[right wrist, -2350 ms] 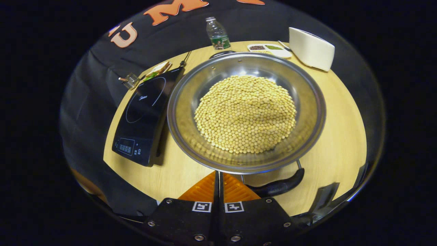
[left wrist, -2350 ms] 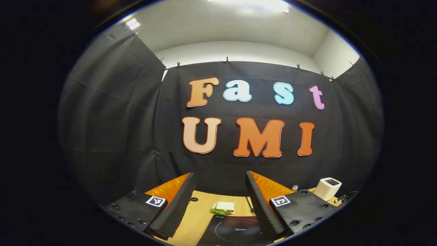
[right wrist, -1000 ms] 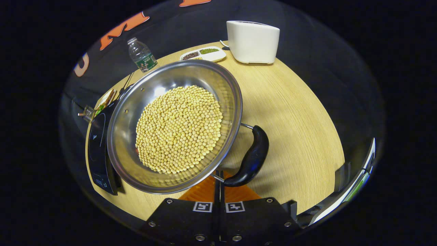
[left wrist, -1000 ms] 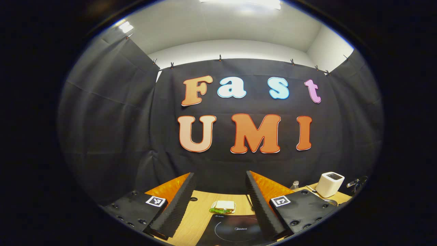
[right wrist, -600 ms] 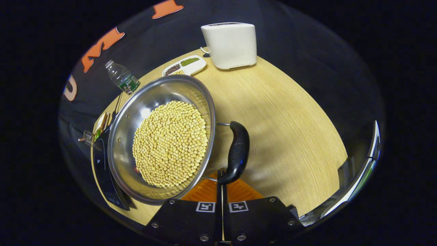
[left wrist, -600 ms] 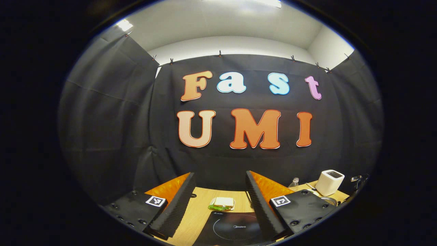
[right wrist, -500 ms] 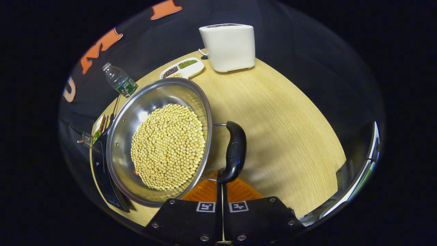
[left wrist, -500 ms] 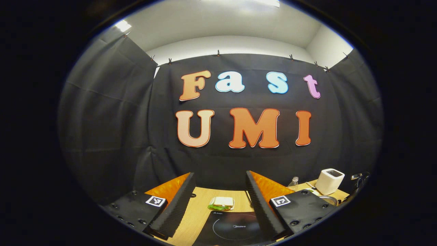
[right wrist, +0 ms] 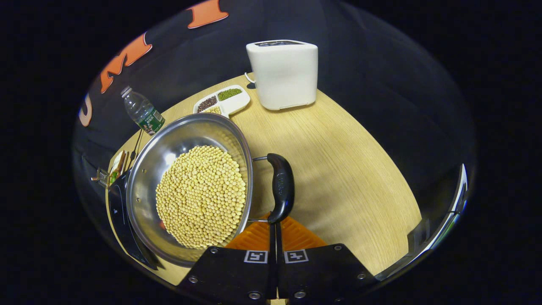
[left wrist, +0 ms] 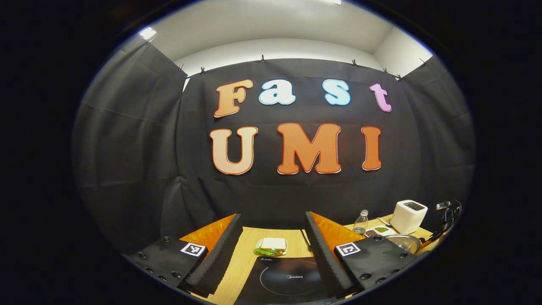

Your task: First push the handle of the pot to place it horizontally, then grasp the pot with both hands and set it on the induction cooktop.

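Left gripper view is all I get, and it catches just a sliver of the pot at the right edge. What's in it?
Observer: The pot holds a heap of pale yellow beans.
Operator: Where is the right tool?
Observer: The right tool is shut, its tips at the near end of the pot's black handle.
Operator: And the cooktop from there?
Observer: The induction cooktop lies on the side of the pot opposite the handle.
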`<state>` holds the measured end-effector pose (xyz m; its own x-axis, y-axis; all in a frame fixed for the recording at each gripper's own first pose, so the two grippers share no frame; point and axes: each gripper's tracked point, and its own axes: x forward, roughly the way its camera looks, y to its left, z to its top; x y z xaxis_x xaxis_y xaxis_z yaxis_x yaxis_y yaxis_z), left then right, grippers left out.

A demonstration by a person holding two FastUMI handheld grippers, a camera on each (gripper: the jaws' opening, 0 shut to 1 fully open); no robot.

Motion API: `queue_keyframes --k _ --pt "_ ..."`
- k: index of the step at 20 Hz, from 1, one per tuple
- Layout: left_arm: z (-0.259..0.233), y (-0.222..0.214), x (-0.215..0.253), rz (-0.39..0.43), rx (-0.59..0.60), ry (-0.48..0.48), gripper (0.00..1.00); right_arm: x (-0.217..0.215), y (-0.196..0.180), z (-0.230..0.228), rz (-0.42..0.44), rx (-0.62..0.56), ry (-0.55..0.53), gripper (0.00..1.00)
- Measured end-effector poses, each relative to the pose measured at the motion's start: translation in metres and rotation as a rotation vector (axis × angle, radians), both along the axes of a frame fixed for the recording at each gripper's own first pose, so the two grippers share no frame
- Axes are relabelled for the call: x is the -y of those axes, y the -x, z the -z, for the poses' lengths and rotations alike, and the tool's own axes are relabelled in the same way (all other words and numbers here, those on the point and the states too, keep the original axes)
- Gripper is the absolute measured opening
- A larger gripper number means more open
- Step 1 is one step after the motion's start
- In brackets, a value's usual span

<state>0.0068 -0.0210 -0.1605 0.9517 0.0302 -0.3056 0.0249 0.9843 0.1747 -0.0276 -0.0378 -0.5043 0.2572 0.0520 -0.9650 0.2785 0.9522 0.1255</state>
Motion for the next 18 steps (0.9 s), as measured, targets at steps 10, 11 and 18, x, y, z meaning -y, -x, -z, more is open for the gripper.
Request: queue_keyframes --k 10,11,18 --pt "0.052 0.004 -0.012 -0.029 -0.142 0.041 0.96 0.01 -0.03 0.006 -0.012 0.046 0.051 0.0" --pt "0.055 0.004 -0.014 -0.035 -0.15 0.042 0.96 0.01 -0.034 0.007 -0.015 0.053 0.058 0.0" --pt "0.093 0.017 -0.004 -0.035 -0.235 0.087 0.96 0.011 -0.059 0.01 -0.033 0.085 0.084 0.0"
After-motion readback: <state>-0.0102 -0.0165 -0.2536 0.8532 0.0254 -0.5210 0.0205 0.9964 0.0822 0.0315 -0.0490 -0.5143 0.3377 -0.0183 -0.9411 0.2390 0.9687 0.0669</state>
